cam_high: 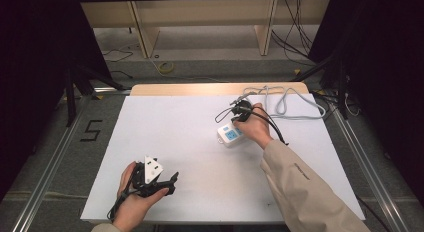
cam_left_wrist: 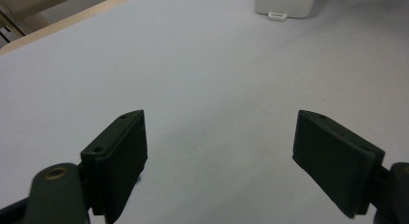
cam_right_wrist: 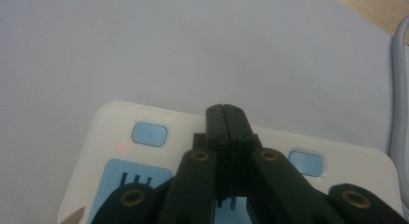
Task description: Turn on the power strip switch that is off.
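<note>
High view: a white power strip (cam_high: 230, 134) is seen lying flat on the white tabletop (cam_high: 165, 142), right of centre, with its grey cable (cam_high: 290, 104) looped away toward the far edge. The right gripper (cam_high: 240, 117) is held directly over the strip, tipped down onto its upper face. In the right gripper view the fingers (cam_right_wrist: 225, 120) are pressed together with nothing between them, their joined tip set on the strip's face between two pale blue switch buttons (cam_right_wrist: 149, 134); closed like this they serve as a single prod, so a press or a steadying push is judged to be the aim. A small red light (cam_right_wrist: 122, 147) is lit beside one button. The left gripper (cam_high: 172, 181) is rested near the front edge, well apart from the strip, its fingers (cam_left_wrist: 123, 151) spread wide and empty, apparently kept in reserve.
</note>
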`<state>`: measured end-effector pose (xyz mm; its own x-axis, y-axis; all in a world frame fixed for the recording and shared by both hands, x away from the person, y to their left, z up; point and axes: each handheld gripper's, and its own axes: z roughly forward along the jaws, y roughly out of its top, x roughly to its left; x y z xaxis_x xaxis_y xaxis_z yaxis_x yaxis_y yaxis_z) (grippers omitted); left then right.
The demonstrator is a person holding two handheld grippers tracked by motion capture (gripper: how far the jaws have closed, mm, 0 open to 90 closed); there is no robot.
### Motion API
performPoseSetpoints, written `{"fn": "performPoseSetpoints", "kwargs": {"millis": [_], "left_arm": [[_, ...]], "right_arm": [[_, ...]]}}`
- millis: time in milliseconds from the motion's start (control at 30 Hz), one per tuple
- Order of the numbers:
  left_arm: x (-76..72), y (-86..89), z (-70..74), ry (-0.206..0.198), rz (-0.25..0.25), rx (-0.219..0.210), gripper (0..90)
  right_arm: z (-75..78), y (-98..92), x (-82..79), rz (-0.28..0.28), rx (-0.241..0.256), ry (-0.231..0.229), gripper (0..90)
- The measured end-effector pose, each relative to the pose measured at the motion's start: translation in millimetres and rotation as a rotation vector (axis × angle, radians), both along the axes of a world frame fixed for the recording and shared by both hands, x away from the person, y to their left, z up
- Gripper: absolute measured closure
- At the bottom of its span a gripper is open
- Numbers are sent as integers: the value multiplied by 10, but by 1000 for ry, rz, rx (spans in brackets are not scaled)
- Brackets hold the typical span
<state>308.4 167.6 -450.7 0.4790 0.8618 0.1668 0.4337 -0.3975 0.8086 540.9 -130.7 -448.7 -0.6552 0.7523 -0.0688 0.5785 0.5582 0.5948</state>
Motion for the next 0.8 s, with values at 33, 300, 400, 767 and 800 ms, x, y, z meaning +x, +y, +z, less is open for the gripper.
{"fn": "performPoseSetpoints", "kwargs": {"millis": [33, 300, 400, 767, 800], "left_arm": [[1, 2, 0, -1, -1, 1, 193], [2, 1, 1, -1, -1, 2, 193], [0, 1, 1, 0, 2, 0, 193], [0, 5, 3, 4, 5, 1, 194], [0, 6, 3, 4, 5, 1, 195]], "right_arm": [[2, 7, -4, 9, -3, 3, 900], [76, -2, -31, 19, 10, -24, 866], [87, -34, -41, 16, 8, -27, 852], [117, -130, -115, 7, 43, -33, 778], [120, -141, -123, 10, 48, -35, 771]]}}
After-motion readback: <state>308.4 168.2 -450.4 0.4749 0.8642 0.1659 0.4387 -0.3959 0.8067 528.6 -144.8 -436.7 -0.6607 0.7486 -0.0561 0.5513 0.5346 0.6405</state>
